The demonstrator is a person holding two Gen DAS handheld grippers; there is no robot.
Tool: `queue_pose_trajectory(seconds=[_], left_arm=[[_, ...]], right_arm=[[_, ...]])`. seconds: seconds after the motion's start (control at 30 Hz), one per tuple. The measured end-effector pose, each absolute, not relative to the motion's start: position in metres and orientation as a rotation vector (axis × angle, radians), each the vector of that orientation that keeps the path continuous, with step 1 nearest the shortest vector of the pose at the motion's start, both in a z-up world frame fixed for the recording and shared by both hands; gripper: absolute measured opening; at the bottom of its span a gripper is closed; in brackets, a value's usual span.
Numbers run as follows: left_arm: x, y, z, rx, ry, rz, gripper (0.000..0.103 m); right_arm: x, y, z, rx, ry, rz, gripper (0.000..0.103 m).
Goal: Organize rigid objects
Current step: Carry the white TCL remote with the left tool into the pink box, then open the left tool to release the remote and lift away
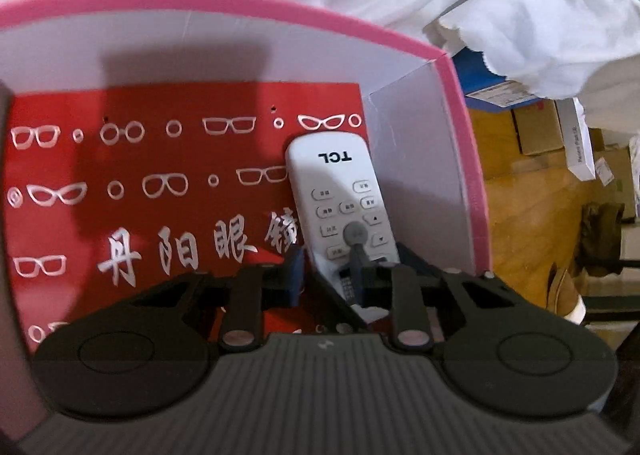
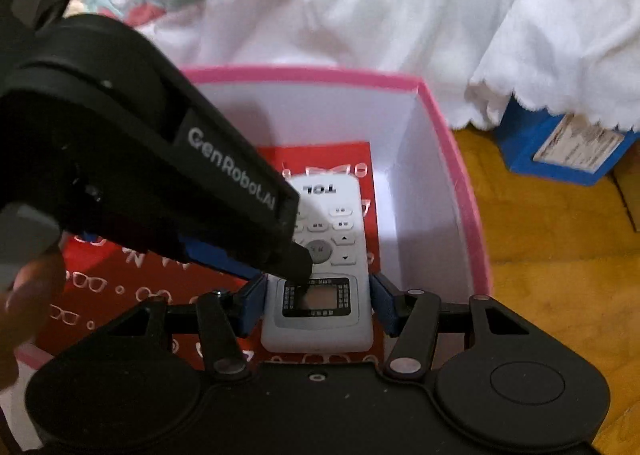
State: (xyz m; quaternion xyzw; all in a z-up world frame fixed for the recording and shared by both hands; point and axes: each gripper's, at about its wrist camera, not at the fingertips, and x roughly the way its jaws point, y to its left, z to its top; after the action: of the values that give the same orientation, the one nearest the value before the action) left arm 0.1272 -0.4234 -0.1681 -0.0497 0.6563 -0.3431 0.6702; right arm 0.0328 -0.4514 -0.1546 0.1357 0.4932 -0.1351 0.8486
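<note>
Currently the white remote (image 2: 320, 275) is lying flat in the pink box (image 2: 460, 159), rigid, light, slick-cased; right tool (image 2: 318, 309) is straddling its display end, apparently gripping the long sides, left tool (image 1: 332, 275) narrowed above it.

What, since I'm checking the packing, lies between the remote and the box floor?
A red card printed with glasses lies under the remote in the pink-rimmed box; both wrist views show it.
</note>
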Motion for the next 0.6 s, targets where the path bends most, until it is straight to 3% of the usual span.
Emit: queue_pose_trajectory(seconds=[0.3,0.4,0.6], left_arm=[[0.120,-0.440,-0.172,-0.004,1.467,-0.740,0.022],[0.119,-0.430,-0.152,0.040,1.423,-0.752,0.030],[0.101,-0.393,-0.084,0.209,1.246,-0.839,0.039]], right_arm=[[0.038,-0.460,-0.168,0.384,1.092,-0.312,0.060],[0.025,-0.456,-0.150,0.418,1.049,-0.294,0.066],[-0.005,-0.426,-0.083,0.290,0.925,-0.200,0.067]])
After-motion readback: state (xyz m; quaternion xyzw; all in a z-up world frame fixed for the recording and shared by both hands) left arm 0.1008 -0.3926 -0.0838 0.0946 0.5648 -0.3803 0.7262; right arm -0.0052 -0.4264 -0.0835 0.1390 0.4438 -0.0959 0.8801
